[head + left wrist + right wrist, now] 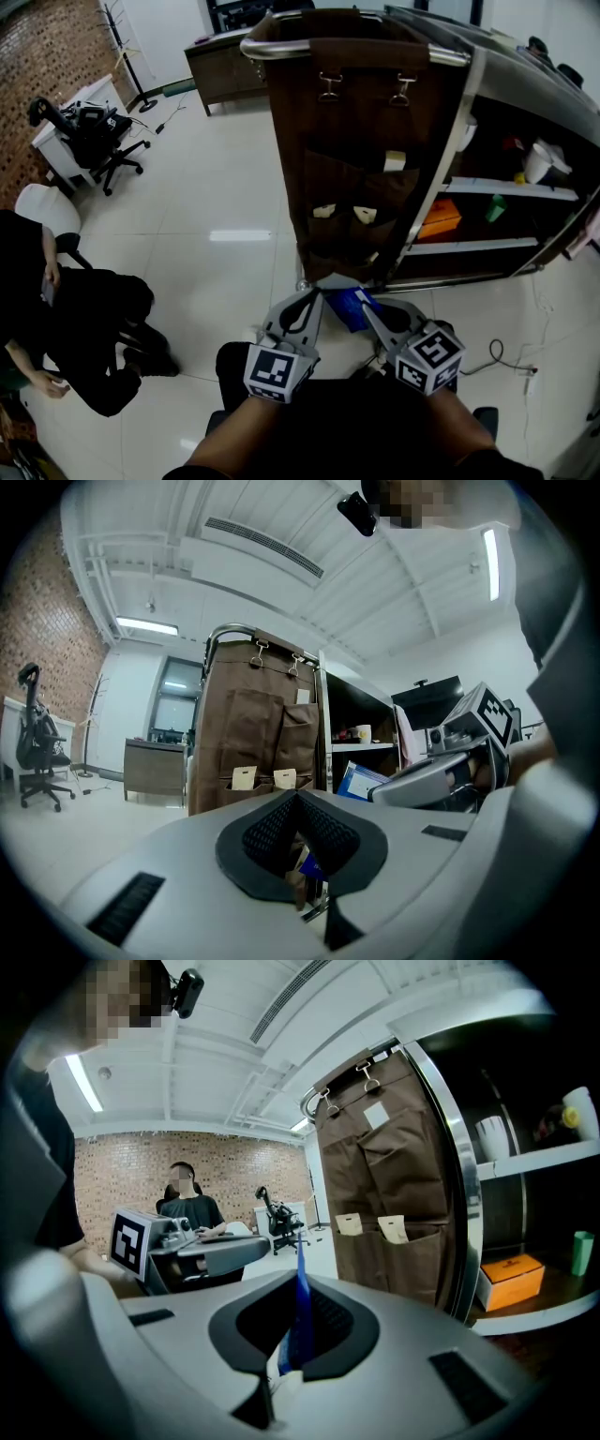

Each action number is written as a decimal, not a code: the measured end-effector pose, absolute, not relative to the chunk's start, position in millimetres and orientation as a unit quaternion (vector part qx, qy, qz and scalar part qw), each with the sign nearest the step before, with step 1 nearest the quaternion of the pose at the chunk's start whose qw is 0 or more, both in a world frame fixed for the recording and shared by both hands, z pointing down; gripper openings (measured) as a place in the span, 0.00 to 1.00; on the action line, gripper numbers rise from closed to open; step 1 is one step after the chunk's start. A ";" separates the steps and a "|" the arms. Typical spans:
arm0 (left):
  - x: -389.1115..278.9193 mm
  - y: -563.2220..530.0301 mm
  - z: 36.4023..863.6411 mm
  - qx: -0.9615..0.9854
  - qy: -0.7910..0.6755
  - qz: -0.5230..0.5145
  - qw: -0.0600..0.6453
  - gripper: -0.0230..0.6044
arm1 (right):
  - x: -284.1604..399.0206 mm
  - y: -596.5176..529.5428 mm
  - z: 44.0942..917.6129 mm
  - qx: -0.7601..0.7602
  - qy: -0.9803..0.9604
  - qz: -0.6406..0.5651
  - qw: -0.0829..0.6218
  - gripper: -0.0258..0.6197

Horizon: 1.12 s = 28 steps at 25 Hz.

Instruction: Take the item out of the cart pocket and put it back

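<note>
A brown fabric pocket organiser [352, 141] hangs by clips on the near end of the cart [487, 70]. Small beige packets [323, 211] stick out of several pockets. Both grippers are low, in front of the cart's base, well below the pockets. My right gripper [359, 298] is shut on a flat blue packet [349, 309]. In the right gripper view the packet [301, 1316] stands edge-on between the jaws. My left gripper [312, 292] is beside it, its jaws shut, with no item seen between the tips. The left gripper view shows the blue packet [359, 782] off to its right.
The cart's side shelves hold an orange box [439, 217] and a white cup [537, 161]. A seated person in black [84, 319] is at the left, with a white stool [42, 208] and an office chair [94, 141] behind. A cable [502, 361] lies on the floor at right.
</note>
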<state>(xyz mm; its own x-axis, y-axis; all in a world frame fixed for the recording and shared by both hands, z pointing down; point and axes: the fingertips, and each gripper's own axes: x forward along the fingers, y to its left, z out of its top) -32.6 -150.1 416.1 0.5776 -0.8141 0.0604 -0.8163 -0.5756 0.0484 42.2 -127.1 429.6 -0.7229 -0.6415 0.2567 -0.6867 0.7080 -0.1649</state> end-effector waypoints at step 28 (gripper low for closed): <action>-33.2 -150.5 418.6 0.887 -0.460 0.019 0.030 0.04 | 34.3 -196.5 176.7 0.379 -0.916 -0.133 -0.002 0.06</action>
<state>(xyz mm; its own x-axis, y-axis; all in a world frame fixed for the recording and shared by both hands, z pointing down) -33.2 -150.5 418.6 0.5766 -0.8148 0.0614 -0.8170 -0.5755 0.0356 34.3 -196.5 176.7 -0.7134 -0.6929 -0.1049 -0.6940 0.6779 0.2423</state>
